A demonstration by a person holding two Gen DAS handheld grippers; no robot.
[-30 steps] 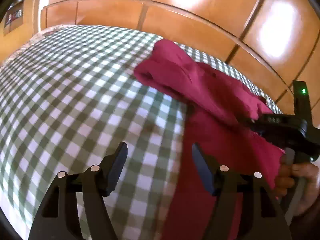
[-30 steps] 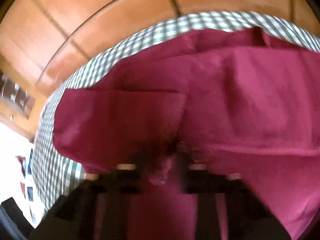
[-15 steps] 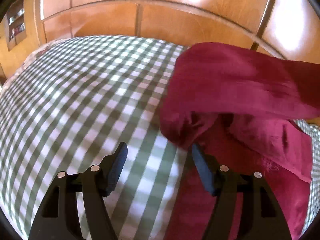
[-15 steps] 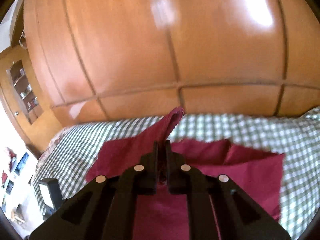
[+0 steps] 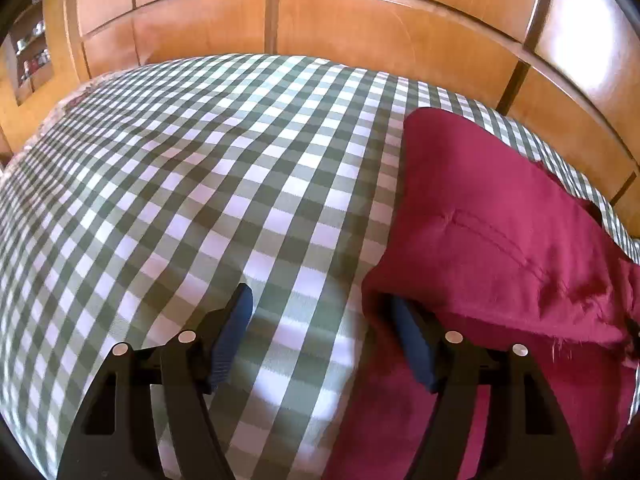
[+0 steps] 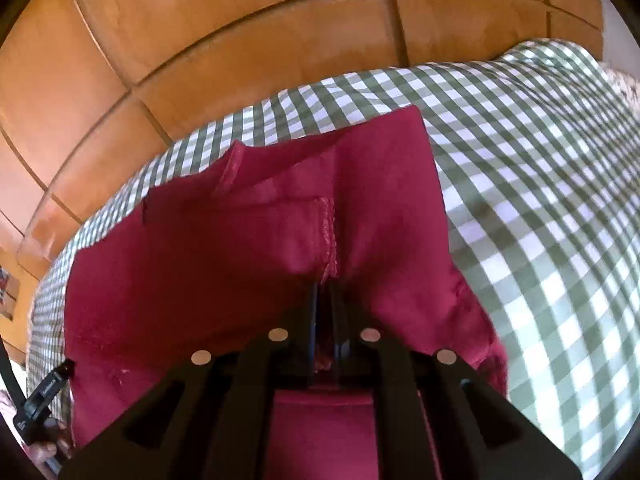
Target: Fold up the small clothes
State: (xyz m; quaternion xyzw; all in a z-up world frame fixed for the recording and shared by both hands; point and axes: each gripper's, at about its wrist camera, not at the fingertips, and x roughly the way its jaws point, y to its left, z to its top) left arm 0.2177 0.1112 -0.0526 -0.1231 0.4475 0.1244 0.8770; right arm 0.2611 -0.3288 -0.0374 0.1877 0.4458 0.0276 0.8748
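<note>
1. Since half a second ago, the right gripper (image 6: 325,300) has come down from its raised position, and the flap of the red garment (image 6: 248,264) that it carried in the air now lies over the rest of the cloth; the left gripper (image 5: 320,332) has barely shifted.
2. Nearest the right wrist camera, the right fingers (image 6: 312,312) are nearly closed, pinching a seam of the red garment between them.
3. Nearest the left wrist camera, the left fingers (image 5: 236,320) stand wide apart and hold nothing; the inner one sits just under the garment's near left edge, the outer one over bare checked cloth.
4. Beyond the fingers, the red garment (image 5: 500,240) lies doubled on the green checked bedcover (image 5: 200,180), toward its right side, with at least one layer laid over another.
5. Judging by this, one fold looks made but not released; the edges are uneven, so smoothing and probably another fold remain.
6. Farthest off, wooden panelling (image 5: 360,20) backs the bed.
</note>
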